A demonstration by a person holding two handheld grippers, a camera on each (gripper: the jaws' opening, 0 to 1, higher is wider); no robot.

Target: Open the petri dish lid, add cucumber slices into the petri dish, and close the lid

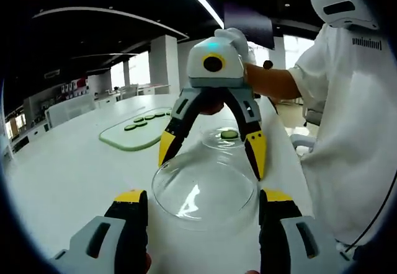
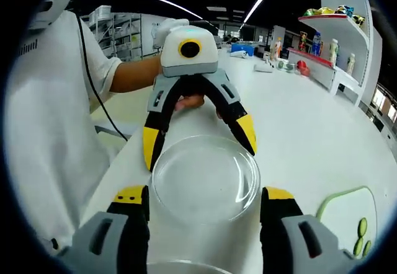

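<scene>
White table [image 1: 74,168]; shelf [image 2: 338,35] with bottles; person's white shirt [image 2: 43,113].

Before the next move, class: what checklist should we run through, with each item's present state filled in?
1. Cucumber slice in the petri dish base: ok.
2. Lid off the base: ok; it sits between both pairs of jaws.
3. Firm hold on the lid by the left gripper or right gripper: cannot tell.
4. Lid lined up over the base: not ok; in the left gripper view the base lies beyond it.
5. Spare slices on the cutting board: ok.
</scene>
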